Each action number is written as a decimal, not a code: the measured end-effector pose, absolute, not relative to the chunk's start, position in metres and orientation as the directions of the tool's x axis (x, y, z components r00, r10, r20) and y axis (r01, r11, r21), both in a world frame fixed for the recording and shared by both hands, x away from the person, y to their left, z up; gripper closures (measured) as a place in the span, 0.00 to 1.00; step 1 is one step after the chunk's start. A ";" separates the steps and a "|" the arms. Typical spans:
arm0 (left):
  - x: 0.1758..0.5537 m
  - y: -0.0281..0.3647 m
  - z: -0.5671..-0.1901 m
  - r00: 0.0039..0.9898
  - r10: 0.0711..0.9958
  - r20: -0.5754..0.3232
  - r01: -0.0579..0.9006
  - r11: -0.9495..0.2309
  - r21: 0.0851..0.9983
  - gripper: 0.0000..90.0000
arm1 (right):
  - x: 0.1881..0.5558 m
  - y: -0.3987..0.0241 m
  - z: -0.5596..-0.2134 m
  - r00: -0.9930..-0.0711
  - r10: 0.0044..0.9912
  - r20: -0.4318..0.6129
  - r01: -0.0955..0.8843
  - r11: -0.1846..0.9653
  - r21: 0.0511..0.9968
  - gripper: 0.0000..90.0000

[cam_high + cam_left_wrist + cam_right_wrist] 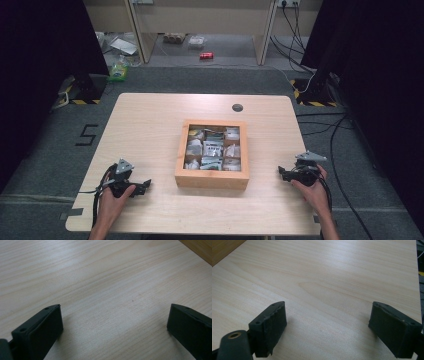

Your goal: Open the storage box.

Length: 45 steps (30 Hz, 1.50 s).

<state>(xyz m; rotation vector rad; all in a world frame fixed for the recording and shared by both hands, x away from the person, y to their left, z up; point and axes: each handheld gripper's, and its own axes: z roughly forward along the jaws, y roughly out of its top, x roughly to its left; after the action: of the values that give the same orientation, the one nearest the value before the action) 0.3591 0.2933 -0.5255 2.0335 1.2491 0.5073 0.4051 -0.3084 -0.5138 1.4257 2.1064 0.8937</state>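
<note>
A wooden box (212, 179) of small packets (213, 148) sits at the table's (145, 120) middle, nearer the front edge. The left gripper (146, 185) rests near the front left corner, the right gripper (281, 172) by the right edge; both have jaws spread wide over bare wood, holding nothing.

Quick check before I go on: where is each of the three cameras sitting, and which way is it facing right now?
High view: above the person's side, facing forward and down on the table, wooden compartment box, both hands and grippers.
Left gripper view: rides the left gripper, facing bare tabletop between its open jaws.
Right gripper view: rides the right gripper, facing bare tabletop, jaws open.
Shared: both gripper views catch a corner of the box.
</note>
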 end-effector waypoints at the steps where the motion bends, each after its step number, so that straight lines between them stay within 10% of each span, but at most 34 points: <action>1: 0.359 0.293 -0.525 0.461 0.887 -0.025 0.618 -0.301 0.726 0.00 | 0.405 -0.308 -0.514 -0.371 0.929 -0.003 0.643 0.259 0.721 0.16; 45: 0.359 0.293 -0.525 0.462 0.887 -0.025 0.618 -0.301 0.726 0.00 | 0.362 -0.236 -0.482 -0.550 0.831 0.080 0.526 0.270 0.806 0.23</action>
<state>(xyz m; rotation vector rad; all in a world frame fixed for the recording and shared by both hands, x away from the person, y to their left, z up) 0.3591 0.2934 -0.5255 2.0334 1.2490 0.5071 0.3617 -0.2361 -0.4817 1.2344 2.1875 1.1751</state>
